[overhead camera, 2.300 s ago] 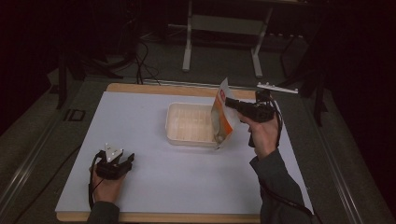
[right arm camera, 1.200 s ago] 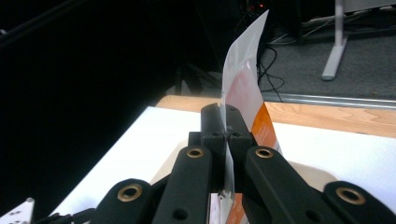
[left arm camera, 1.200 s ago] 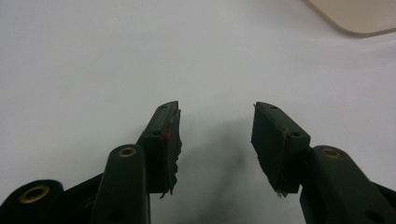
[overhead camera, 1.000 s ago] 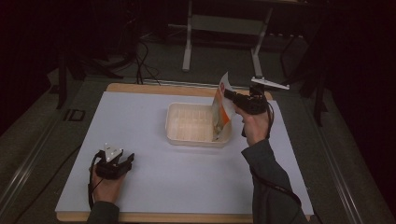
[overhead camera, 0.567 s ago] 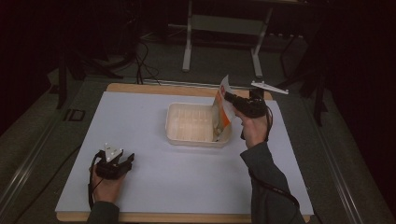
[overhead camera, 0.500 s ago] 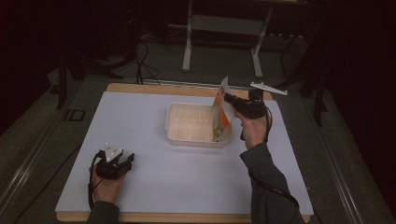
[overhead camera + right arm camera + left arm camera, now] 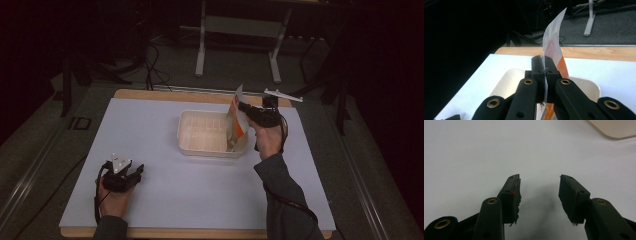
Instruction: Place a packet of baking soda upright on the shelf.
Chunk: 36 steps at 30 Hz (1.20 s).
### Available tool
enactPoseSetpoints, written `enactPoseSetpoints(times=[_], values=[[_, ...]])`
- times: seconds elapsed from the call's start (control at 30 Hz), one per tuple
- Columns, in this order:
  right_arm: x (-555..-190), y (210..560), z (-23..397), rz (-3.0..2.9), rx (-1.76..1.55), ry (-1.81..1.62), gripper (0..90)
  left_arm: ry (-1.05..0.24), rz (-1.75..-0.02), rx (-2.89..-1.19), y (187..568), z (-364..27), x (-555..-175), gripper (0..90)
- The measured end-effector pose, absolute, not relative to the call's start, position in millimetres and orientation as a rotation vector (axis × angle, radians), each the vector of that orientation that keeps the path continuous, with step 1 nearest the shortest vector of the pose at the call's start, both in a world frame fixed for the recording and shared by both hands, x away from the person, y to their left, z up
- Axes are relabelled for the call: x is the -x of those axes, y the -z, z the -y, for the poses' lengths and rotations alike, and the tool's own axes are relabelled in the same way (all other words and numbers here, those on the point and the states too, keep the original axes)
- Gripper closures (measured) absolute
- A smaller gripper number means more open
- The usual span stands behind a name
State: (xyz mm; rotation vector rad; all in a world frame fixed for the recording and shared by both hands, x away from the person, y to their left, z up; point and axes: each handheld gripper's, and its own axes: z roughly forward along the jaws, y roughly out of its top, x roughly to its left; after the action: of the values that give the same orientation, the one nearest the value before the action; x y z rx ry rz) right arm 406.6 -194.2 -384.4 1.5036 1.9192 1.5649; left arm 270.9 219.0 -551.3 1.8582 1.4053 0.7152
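Observation:
A white and orange packet (image 7: 235, 121) hangs upright over the right end of a cream plastic tray (image 7: 199, 147), its lower end inside the tray. My right gripper (image 7: 243, 109) is shut on the packet's upper part. In the right gripper view the jaws are pressed together on the thin packet (image 7: 553, 45), which rises above them, with the tray (image 7: 504, 82) below. My left gripper (image 7: 137, 171) rests on the white table near the front left, open. In the left gripper view its fingers (image 7: 513, 192) stand apart with nothing between them.
The white table sheet (image 7: 150, 130) lies on a wooden board (image 7: 150, 94). A corner of the tray (image 7: 616, 130) shows at the top right of the left gripper view. Metal stand legs (image 7: 201, 55) and cables lie on the dark floor beyond the table.
My right gripper has shifted slightly left and tilted with the packet, whose lower end now hangs inside the tray. The left gripper has not moved.

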Motion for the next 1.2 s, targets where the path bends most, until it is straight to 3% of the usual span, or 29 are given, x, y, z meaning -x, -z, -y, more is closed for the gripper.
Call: enactPoseSetpoints(times=[0.8,1.2], values=[[-416,395,190,-1.917,-1.565,-1.459,89.1,-0.718,-1.403,-1.862,551,-219,-271,51.3],[-424,411,189,-1.955,-1.626,-1.419,64.0,-0.716,-1.402,-1.86,551,-219,-271,51.3]])
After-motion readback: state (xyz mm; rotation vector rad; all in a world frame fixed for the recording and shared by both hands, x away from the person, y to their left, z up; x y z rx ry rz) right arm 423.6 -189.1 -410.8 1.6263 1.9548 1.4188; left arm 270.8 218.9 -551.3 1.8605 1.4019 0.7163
